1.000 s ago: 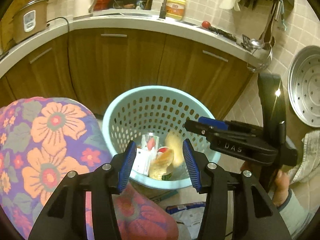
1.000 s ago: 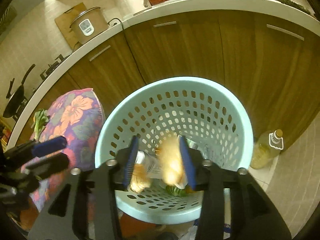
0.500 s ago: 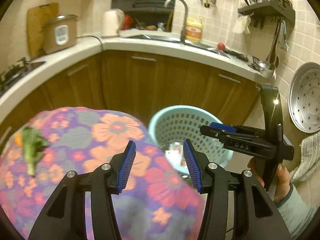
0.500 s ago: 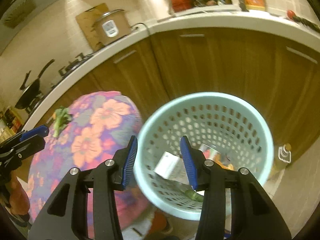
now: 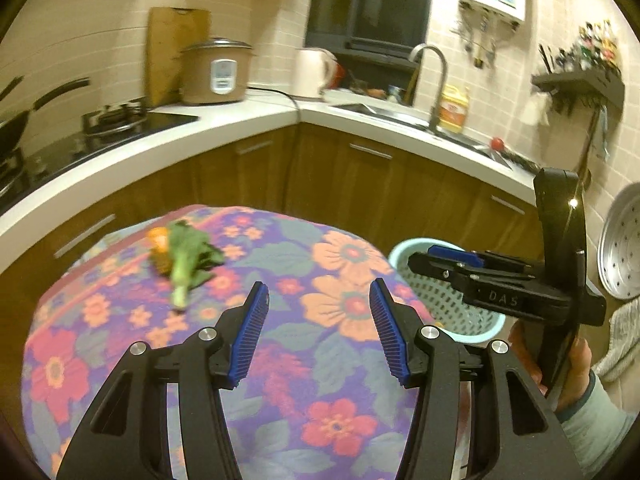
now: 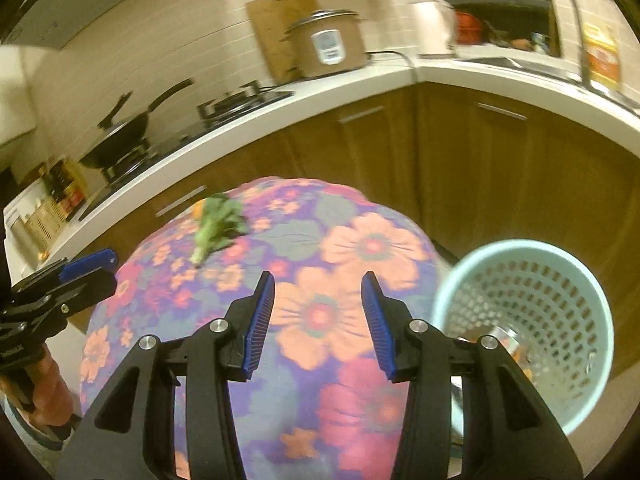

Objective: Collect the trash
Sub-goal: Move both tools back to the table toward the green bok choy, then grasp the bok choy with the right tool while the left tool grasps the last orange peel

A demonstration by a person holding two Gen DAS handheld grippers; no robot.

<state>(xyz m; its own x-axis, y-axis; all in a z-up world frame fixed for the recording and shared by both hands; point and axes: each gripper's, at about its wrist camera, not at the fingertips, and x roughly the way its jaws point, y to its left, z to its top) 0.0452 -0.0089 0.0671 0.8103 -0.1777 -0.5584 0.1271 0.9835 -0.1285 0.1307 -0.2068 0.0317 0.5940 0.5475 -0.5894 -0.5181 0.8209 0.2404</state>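
So both tools are empty right now: the left tool has its blue ribbed pads standing moderately apart with nothing between them, and the right tool is the same, gaping over the cloth with no trash in it. Each one hovers above the round surface covered in a purple floral tablecloth. The pale blue perforated plastic basket sits on the floor just off the surface's right edge, and looking down into it from the right wrist view I can make out some stuff at the bottom, something shiny and a bit of orange, so I'd say part of the collecting is already done. What's left, as far as I can see, is the limp green leafy vegetable scrap lying near the far left edge of the surface, touching a small orange peel-like bit beside it. Those look like the next targets. Both are a bit blurry, so I can't tell exactly what the orange piece is. Nothing else on the cloth that I can spot.
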